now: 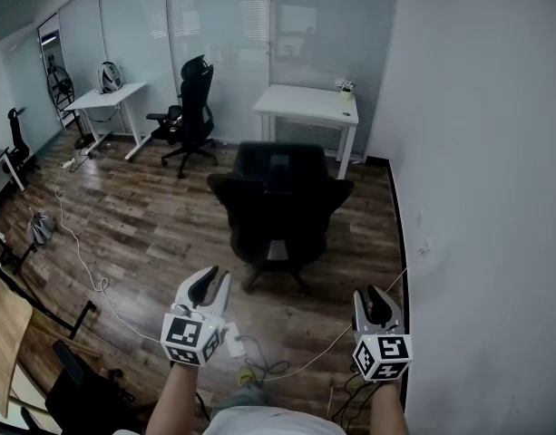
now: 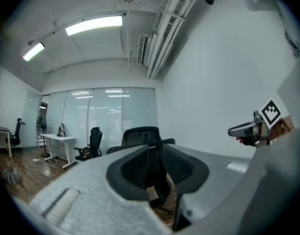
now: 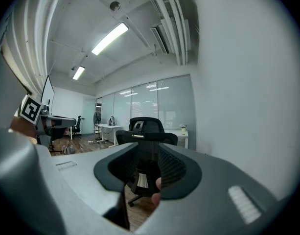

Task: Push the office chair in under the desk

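Left gripper (image 1: 211,285): held low at the near left, pointing level. Jaws are partly apart with nothing between them, and it is well short of the chair.

Office chair (image 1: 279,198): black, mid-floor, back turned to the person. It stands in front of the white desk (image 1: 306,105) but clear of it, with the seat not yet under the top. The desk sits against the glass partition, close to the right-hand wall.

Right gripper (image 1: 374,299): near right, beside the wall. Jaws are likewise partly spread and empty, touching nothing.

Step in hand, as judged: the approach, with no contact made and the push not begun. The next move calls for bringing both grippers onto the backrest, one each side, then driving straight ahead so that the chair enters between the desk legs without swinging toward the wall.

Views: only the head view shows the gap between chair and desk, the chair's base and the loose cable (image 1: 87,263) on the floor. The gripper views frame the backrest between the jaws and show the ceiling lights, which the head view lacks.
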### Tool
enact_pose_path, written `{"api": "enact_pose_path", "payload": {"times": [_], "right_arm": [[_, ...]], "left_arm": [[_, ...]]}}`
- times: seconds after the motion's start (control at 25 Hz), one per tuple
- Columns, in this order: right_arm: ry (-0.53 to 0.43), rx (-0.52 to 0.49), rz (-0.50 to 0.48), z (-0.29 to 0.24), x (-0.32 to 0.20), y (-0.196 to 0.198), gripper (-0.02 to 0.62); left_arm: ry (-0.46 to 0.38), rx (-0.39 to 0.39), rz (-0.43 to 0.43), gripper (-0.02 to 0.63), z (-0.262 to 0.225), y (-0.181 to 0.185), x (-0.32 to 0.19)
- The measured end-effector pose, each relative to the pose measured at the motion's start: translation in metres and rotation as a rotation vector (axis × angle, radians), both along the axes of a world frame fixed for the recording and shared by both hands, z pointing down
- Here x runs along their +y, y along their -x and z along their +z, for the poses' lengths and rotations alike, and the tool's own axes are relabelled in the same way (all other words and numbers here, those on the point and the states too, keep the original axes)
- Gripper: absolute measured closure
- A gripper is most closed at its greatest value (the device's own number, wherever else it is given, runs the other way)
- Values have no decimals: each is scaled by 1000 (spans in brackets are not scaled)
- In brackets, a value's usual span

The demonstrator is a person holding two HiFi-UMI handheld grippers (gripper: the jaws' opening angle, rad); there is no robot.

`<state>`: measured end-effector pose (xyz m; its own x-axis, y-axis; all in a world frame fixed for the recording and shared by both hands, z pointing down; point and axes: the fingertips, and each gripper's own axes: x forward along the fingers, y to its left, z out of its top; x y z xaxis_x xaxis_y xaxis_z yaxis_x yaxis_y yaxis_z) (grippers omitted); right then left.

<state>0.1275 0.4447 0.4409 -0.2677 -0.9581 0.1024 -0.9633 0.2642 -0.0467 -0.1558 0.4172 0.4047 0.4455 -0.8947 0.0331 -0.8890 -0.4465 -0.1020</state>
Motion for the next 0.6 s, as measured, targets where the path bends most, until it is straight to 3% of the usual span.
{"api": "enact_pose_path", "payload": {"times": [0.6], "right_arm": [[5, 33, 92, -14, -137, 80, 488]], "left_arm": [[23, 16, 88, 520, -2, 84, -155]]}}
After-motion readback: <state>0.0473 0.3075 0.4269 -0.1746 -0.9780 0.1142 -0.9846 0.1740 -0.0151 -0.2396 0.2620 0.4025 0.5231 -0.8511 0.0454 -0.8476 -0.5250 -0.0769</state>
